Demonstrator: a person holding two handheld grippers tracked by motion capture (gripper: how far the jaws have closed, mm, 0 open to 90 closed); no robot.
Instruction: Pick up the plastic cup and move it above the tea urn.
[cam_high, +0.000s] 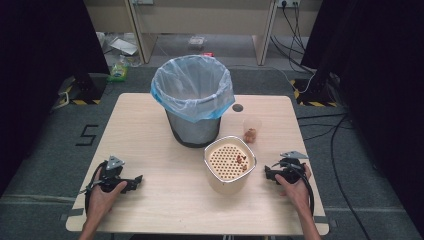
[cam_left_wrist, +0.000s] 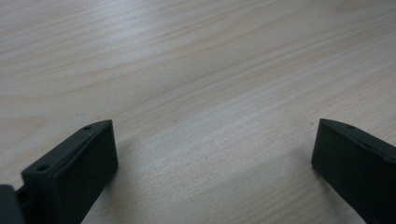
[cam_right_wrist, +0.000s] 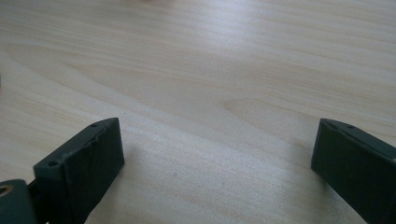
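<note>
My left gripper (cam_high: 136, 183) rests on the wooden table (cam_high: 150, 130) near its front left, held by a hand. In the left gripper view its jaws stand wide apart over bare wood, so the left gripper (cam_left_wrist: 212, 149) is open and holds nothing. My right gripper (cam_high: 269, 172) lies at the front right, just right of a cream container (cam_high: 229, 165) whose perforated insert carries a few brown bits. In its own view the right gripper (cam_right_wrist: 217, 149) is open over bare wood.
A grey bin with a blue-white plastic liner (cam_high: 193, 97) stands at the table's back middle. A small clear cup (cam_high: 251, 131) with brown pieces sits right of it. A dark round hole (cam_high: 237, 107) marks the tabletop. Cables and stand bases lie on the floor around.
</note>
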